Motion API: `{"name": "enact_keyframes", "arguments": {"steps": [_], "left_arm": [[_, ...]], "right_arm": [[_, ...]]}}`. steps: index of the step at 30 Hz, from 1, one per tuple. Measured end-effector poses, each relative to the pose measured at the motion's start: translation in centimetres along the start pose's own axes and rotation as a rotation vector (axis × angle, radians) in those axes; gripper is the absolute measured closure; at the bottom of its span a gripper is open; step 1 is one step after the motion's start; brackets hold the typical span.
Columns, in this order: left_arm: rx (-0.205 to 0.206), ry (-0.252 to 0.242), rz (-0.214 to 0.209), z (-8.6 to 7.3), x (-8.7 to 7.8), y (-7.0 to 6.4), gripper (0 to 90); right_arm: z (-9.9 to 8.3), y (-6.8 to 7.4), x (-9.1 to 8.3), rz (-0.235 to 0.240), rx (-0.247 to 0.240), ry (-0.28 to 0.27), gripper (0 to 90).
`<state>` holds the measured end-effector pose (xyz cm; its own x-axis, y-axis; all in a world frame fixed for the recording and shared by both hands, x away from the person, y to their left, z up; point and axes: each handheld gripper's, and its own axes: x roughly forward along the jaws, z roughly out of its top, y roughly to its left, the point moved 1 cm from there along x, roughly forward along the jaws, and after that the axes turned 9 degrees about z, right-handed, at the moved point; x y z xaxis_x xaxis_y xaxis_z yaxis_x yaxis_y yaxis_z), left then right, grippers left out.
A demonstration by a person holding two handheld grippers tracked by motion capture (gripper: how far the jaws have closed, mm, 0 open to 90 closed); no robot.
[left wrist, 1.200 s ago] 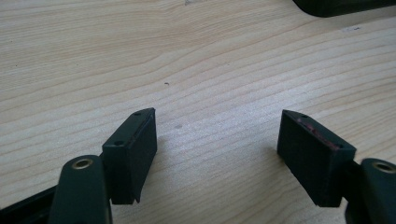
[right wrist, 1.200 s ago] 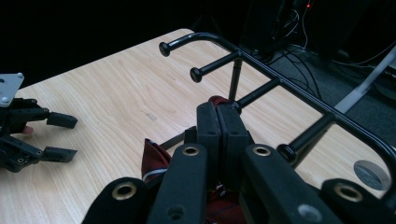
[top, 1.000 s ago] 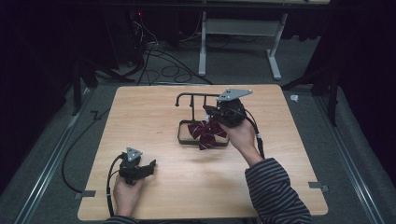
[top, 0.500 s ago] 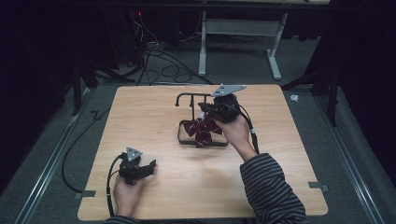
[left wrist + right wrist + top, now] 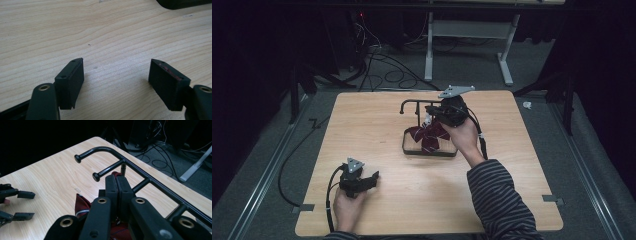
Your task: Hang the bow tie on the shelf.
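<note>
Wooden table (image 5: 377, 125): one black rack (image 5: 414, 106), one maroon cloth (image 5: 424, 137), two hand-held grippers.

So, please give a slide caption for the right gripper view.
Right tool shut on dark red cloth beside a black rack.

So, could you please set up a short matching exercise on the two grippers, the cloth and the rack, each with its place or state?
Things:
1. left gripper
2. right gripper
3. cloth
4. rack

Descriptions:
A. dark red, hanging down over the rack's base
B. black metal, with knob-tipped hooks on a top bar
C. jaws wide apart, low over bare table
D. jaws pressed together on fabric, up by the hooks

Pairs: 1-C, 2-D, 3-A, 4-B
</note>
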<state>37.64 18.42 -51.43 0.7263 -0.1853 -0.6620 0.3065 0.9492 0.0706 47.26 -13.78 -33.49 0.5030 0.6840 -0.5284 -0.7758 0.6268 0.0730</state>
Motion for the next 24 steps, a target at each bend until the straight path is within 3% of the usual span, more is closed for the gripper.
{"name": "enact_keyframes", "arguments": {"steps": [18, 24], "left_arm": [[0.004, 0.002, 0.001, 0.0, 0.0, 0.0, 29.0], [0.001, 0.000, 0.001, 0.0, 0.0, 0.0, 29.0]], "right_arm": [[-0.4, -1.5, -0.1, -0.034, 0.044, -0.007, 90.0], [-0.4, -1.6, -0.1, -0.043, 0.039, -0.003, 90.0]]}}
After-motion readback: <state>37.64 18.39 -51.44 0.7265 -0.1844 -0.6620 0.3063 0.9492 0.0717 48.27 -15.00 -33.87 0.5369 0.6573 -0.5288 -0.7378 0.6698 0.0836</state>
